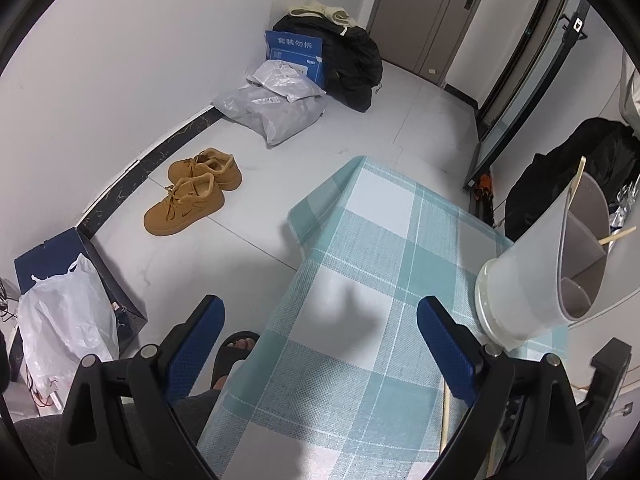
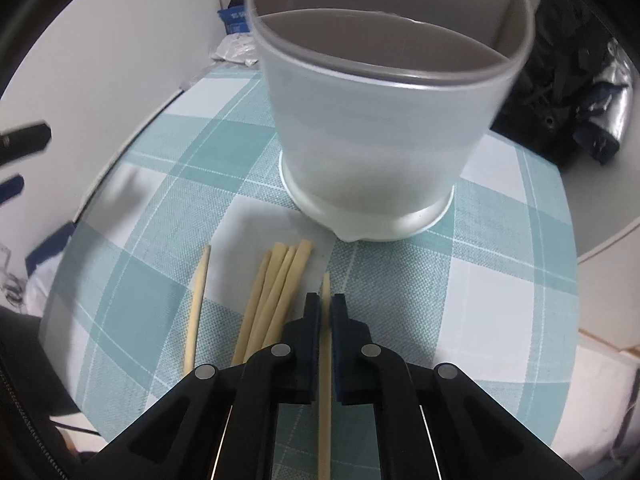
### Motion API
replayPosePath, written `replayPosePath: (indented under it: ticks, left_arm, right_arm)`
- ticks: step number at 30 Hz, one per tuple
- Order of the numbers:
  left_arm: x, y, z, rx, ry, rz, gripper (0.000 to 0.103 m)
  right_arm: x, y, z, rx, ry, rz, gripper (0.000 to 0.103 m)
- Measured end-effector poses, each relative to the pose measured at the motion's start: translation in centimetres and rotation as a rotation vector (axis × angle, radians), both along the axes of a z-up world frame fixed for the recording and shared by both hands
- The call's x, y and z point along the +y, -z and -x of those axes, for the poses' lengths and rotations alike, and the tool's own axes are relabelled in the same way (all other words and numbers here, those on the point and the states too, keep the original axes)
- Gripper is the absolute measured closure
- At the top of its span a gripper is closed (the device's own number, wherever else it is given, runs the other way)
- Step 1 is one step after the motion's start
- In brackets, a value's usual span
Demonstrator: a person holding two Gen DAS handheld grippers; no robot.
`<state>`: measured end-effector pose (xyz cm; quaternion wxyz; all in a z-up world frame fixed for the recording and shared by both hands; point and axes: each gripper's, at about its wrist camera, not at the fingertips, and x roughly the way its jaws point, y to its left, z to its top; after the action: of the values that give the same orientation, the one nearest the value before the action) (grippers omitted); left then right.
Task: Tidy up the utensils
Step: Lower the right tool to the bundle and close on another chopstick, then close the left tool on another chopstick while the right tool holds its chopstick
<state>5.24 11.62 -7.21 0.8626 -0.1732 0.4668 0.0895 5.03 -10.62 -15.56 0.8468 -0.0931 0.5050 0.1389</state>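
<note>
Covering the worktop (image 2: 500,280) is a teal-and-white checked cloth, and beyond its edge we are seeing a pale tiled floor with a pair of tan suede shoes (image 1: 196,190) and some bags against the wall.

We are holding the right gripper (image 2: 326,308) pinched down on a single pale wooden chopstick (image 2: 325,380), its blue pads nearly meeting with the stick running straight between them. Just to the left of this gripper, four more pale wooden chopsticks (image 2: 276,292) are lying bunched on the cloth, with another one apart, further left. Directly ahead of the gripper, the frosted white round utensil holder with grey inner dividers (image 2: 372,136) is standing upright, already carrying a couple of sticks in its far compartment.

We are keeping the left gripper (image 1: 320,344) spread wide and empty over the cloth, the holder sitting ahead and to its right.

We are judging this as the pick-up step for one chopstick. Next, we are needing to lift it clear, tip it towards upright and bring it over the holder's rim before letting go, minding that so thin a stick may swivel between the pads.
</note>
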Motion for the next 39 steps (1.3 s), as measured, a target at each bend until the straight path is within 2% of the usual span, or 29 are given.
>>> replayPosePath:
  ticks: [6,15,20,23,27,33,37,39]
  left_arm:
    - [-0.8,1.0,-0.2,0.042,0.043,0.006,0.009]
    - [-4.4,2.6,-0.1,0.098,0.178,-0.006,0.009]
    - [-6.5,3.6,-0.2,0.180,0.256,0.009,0.009]
    - [-7.5,3.7,-0.1,0.181,0.267,-0.018,0.009]
    - [-8.7,4.0,-0.2,0.198,0.298,-0.005,0.009]
    - [-9.7,5.2,-0.5,0.252,0.304,-0.045,0.009]
    - [-10.1,5.3,-0.7,0.254,0.293,-0.107,0.011]
    - [-10.4,5.4,-0.8,0.256,0.287,-0.150,0.016]
  right_arm:
    - [-2.2,-1.8,0.0,-0.040,0.008,-0.086,0.098]
    - [-6.6,-6.6,-1.0,-0.102,0.080,-0.328,0.098]
    - [-9.7,-7.9,-0.8,-0.142,0.146,-0.461,0.098]
    - [-10.8,-7.9,-0.3,-0.168,0.183,-0.510,0.098]
    - [-13.0,-7.6,0.3,-0.182,0.251,-0.553,0.098]
    - [-14.2,-7.7,1.5,-0.212,0.283,-0.597,0.098]
    - [-14.6,-8.0,1.9,-0.251,0.286,-0.603,0.098]
    - [-15.1,-7.6,1.6,-0.257,0.296,-0.606,0.098]
